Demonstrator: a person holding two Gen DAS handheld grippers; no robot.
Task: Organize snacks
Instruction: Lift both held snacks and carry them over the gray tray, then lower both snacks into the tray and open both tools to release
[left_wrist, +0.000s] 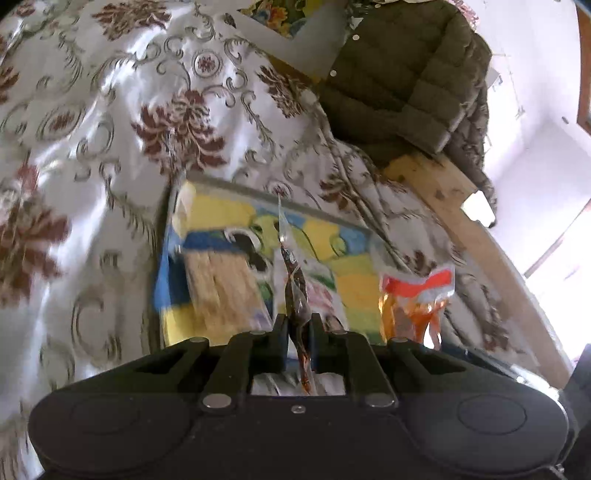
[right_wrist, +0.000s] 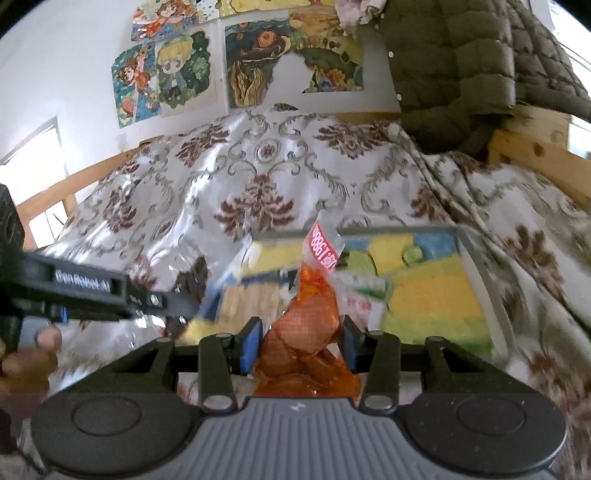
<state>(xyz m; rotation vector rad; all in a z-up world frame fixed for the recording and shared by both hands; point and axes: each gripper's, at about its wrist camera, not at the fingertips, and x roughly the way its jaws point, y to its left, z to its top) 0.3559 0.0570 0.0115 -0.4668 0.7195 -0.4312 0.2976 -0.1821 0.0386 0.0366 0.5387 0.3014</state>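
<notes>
My left gripper (left_wrist: 298, 325) is shut on a thin clear packet with dark brown contents (left_wrist: 295, 284), seen edge-on and held above a shallow tray (left_wrist: 236, 186) with a colourful yellow and blue bottom. A beige cracker packet (left_wrist: 218, 284) lies in the tray. My right gripper (right_wrist: 301, 339) is shut on an orange snack bag (right_wrist: 310, 332) with a red and white top, which also shows as the orange bag (left_wrist: 413, 306) in the left wrist view. The left gripper (right_wrist: 184, 302) reaches in from the left, blurred, beside the tray (right_wrist: 480, 273).
The tray rests on a bed covered by a white floral bedspread (right_wrist: 258, 177). An olive quilted jacket (right_wrist: 461, 74) hangs over the wooden bed frame (right_wrist: 535, 155) at the right. Drawings (right_wrist: 166, 77) are stuck to the wall behind. A hand (right_wrist: 22, 362) holds the left gripper.
</notes>
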